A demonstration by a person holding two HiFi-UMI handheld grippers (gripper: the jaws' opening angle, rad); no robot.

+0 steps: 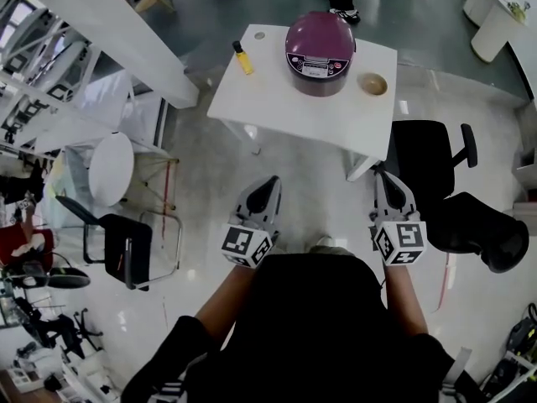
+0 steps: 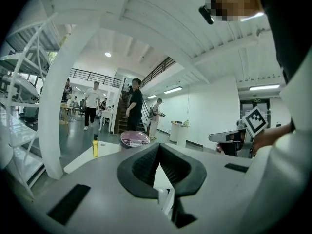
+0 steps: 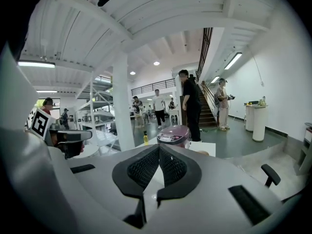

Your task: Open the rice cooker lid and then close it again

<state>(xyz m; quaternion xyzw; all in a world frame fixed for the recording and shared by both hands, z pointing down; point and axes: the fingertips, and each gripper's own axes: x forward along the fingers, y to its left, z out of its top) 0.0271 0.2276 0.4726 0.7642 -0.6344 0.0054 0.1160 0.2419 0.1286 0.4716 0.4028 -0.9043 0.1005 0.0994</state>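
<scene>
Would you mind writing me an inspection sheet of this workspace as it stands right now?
Surface: white table, mostly bare.
Job's things: purple rice cooker near the table's far middle, lid down.
Clutter: yellow bottle left of the cooker, small bowl right of it, both apart from it.
Grippers: left gripper and right gripper both shut, empty, held over the floor short of the table.
Cables: nothing seen.
Surroundings: black office chair by the table's near right corner; round white table to the left; people standing beyond the table.
</scene>
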